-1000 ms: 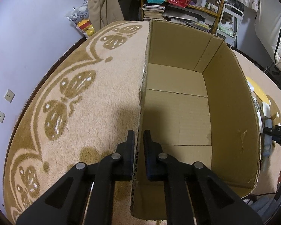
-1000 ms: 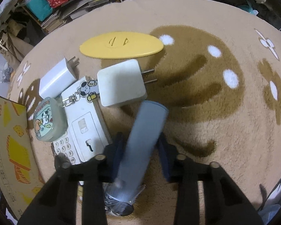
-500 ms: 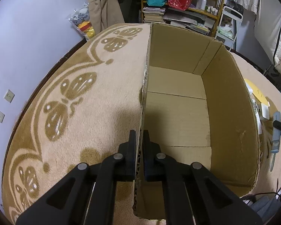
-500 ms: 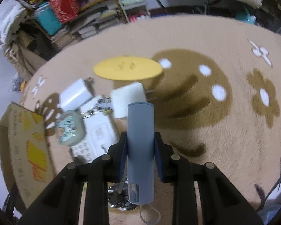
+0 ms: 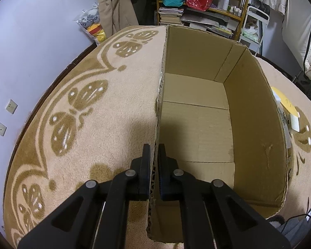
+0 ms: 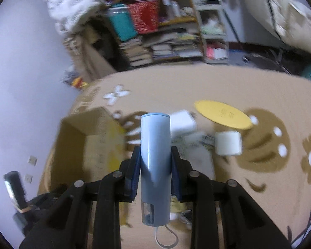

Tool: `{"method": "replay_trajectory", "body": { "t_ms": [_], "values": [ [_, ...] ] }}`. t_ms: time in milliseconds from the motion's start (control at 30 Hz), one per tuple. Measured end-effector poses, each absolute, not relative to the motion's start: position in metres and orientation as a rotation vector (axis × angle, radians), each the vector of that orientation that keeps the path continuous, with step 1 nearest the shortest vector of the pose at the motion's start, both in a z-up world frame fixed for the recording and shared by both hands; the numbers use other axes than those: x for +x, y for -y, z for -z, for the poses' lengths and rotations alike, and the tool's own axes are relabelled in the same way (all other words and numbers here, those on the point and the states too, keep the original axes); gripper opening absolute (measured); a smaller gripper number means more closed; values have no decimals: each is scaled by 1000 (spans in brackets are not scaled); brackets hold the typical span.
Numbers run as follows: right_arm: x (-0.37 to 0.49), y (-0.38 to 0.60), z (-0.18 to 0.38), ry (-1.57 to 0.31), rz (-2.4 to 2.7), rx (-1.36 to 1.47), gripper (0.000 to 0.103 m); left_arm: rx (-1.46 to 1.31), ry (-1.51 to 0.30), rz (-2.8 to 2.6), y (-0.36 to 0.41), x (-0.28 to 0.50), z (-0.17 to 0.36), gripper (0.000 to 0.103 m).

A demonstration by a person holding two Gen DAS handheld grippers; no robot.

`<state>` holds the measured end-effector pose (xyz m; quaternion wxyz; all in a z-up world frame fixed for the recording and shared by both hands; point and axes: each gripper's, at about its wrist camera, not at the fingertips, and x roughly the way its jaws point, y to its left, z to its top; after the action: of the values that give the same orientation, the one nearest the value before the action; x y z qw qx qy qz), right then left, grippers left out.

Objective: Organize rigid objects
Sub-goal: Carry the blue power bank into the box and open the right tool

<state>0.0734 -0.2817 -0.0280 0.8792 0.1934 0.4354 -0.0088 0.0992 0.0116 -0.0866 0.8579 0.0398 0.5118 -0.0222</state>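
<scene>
My right hand-held gripper (image 6: 154, 166) pinches the blue cylinder (image 6: 154, 155) across its middle, long axis running along the fingers. The open cardboard box (image 6: 89, 145) sits to the lower left in that view, so I judge the carry goes leftward. My left hand-held gripper (image 5: 154, 161) is clamped on the box's near wall (image 5: 158, 103), steadying it.

Dim warm indoor light. Left wrist view sharp; soft shadow on carpet (image 5: 97, 124) at centre. Right wrist view motion-blurred, shelves (image 6: 165, 35) at top smeared. Strong fisheye bending, dark vignette in corners.
</scene>
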Motion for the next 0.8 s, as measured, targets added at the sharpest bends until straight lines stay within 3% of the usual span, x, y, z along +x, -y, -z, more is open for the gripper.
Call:
{"method": "replay_trajectory", "body": {
  "t_ms": [333,800],
  "values": [
    [110,203,10,-901,-164,306,29,81,-1077,44,-12,99,87,7],
    [139,148,63,-1013,-246,209,29,71,-1074,44,-14,98,88,7]
  ]
}}
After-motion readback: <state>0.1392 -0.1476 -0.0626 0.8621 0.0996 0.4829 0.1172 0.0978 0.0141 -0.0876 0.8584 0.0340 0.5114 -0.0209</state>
